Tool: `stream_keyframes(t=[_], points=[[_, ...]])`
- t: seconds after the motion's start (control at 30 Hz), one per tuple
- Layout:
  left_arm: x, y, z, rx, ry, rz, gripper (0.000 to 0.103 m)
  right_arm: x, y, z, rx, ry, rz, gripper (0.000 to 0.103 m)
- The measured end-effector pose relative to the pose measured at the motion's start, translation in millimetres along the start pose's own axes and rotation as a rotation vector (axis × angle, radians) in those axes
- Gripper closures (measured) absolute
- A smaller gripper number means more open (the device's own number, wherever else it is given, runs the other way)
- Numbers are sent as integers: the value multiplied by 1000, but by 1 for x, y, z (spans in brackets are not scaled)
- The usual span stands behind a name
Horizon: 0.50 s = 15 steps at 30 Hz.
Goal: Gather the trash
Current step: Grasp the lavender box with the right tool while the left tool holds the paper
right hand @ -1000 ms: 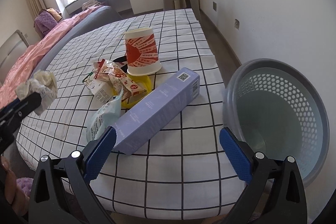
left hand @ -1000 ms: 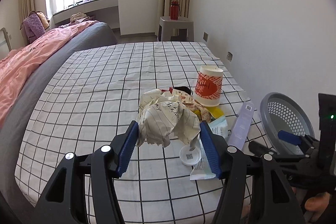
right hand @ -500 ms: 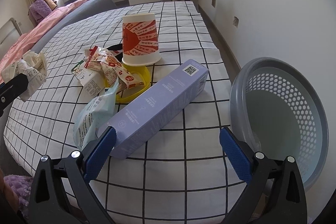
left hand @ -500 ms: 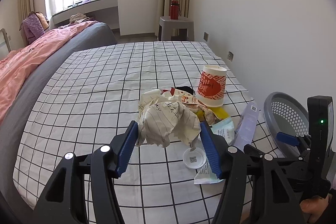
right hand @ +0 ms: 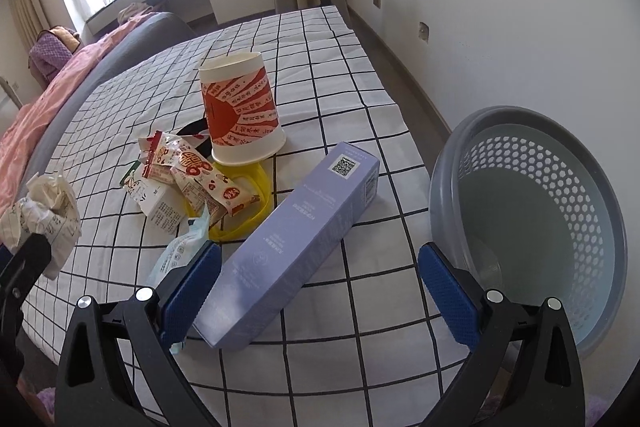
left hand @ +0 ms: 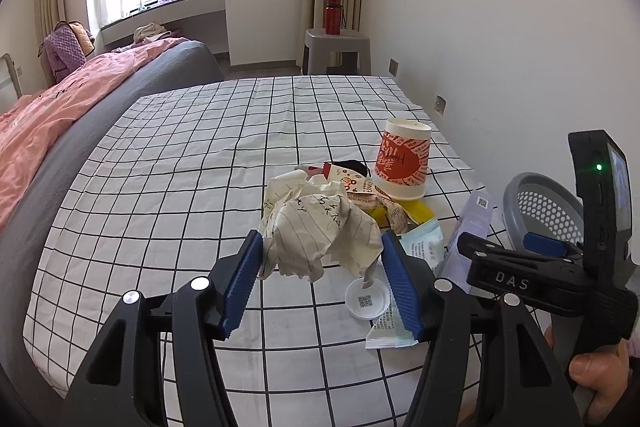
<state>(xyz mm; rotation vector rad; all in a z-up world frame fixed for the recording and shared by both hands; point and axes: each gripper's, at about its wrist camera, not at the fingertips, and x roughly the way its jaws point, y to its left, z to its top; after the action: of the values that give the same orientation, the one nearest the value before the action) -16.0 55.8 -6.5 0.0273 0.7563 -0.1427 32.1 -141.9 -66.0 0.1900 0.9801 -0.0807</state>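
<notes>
My left gripper [left hand: 322, 267] is shut on a crumpled ball of lined paper [left hand: 320, 231], held above the checked bed sheet; the same paper ball [right hand: 44, 215] shows at the left of the right wrist view. My right gripper [right hand: 320, 279] stands open over the near end of a long lilac box [right hand: 296, 247] lying on the sheet, its left pad close to the box. A grey perforated basket [right hand: 532, 223] sits off the bed's right edge. Behind the box lie snack wrappers [right hand: 188, 175], a yellow bag [right hand: 248, 207] and an upside-down red and white paper cup [right hand: 240, 115].
A small white lid [left hand: 367, 301] and a pale green sachet [left hand: 394, 323] lie near the bed's front edge. A grey stool [left hand: 336, 51] with a red bottle [left hand: 333, 15] stands by the far wall. A pink duvet [left hand: 48, 107] covers the bed's left.
The right gripper has moved in closer over the lilac box and rolled a little, so the box and basket look larger. The left gripper still holds the paper ball in the same place.
</notes>
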Motion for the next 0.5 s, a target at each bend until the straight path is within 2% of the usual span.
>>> stream_keyframes(t=[0.13, 0.23, 0.33, 0.5], points=[[3, 2, -1, 0, 9, 9, 44, 19, 1, 3, 20, 59, -12, 7], [5, 4, -1, -4, 15, 11, 44, 21, 0, 1, 13, 74, 26, 13], [6, 3, -1, -7, 20, 7, 44, 17, 4, 0, -50, 72, 48, 30], [8, -2, -2, 2, 18, 6, 44, 8, 12, -6, -187, 63, 88, 47]])
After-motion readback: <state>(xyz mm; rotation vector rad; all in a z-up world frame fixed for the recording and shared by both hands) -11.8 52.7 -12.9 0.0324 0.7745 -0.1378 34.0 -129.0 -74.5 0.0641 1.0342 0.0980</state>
